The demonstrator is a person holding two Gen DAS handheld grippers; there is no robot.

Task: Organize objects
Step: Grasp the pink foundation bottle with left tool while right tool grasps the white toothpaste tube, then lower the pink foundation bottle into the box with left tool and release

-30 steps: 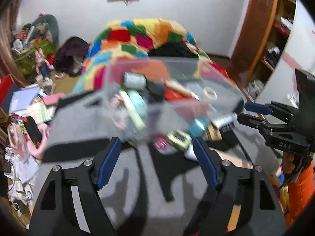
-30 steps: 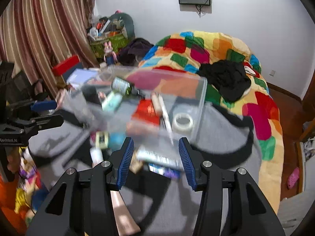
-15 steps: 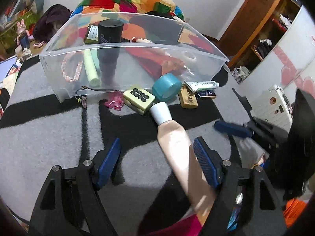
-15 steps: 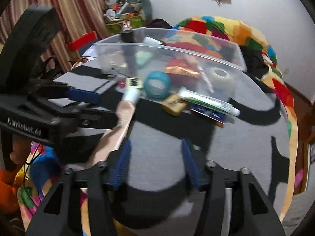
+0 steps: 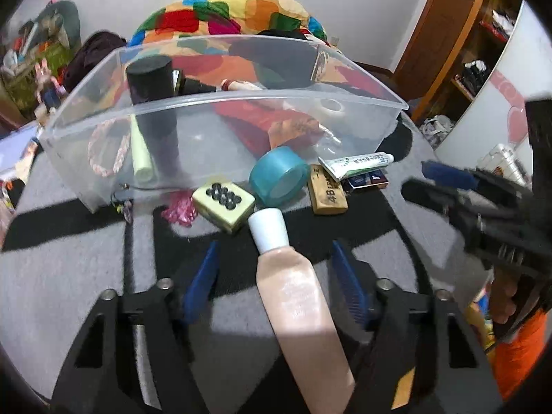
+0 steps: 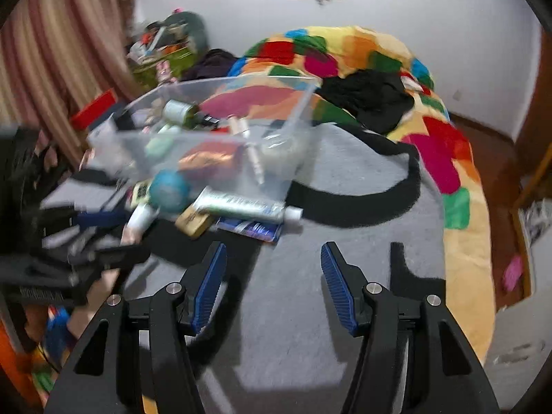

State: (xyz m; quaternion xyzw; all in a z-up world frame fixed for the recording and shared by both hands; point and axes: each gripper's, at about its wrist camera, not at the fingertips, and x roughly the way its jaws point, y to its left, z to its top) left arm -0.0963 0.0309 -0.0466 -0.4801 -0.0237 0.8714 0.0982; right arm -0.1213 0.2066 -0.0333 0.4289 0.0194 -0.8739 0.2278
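Your left gripper [image 5: 274,269] has its jaws parted around the beige tube [image 5: 296,296], which lies on the grey-and-black blanket [image 5: 69,269] with its white cap [image 5: 270,229] pointing away from you. These jaws have just been closing, yet a gap shows on each side of the tube: the pads do not press on it. Your right gripper [image 6: 272,276] has its jaws open over bare blanket, with nothing between them.

Just past the cap lies a cream block [image 5: 224,205] studded with black dots, with a pink trinket [image 5: 179,208] to its left. Beside the block stands a teal tape roll [image 5: 277,176], tilted on its edge. To its right lie a tan eraser [image 5: 327,189], a white toothpaste tube [image 5: 358,164] and a dark blue card [image 5: 367,179] partly beneath the tube.

Behind these items sits the clear bin [image 5: 220,103]. It holds a black cylinder [image 5: 153,103], a pale green stick [image 5: 139,151], a bead bracelet [image 5: 107,151], a red packet [image 5: 262,120] and a white tape roll [image 5: 331,107].

Beyond the bin lies a patchwork quilt [image 5: 224,13].
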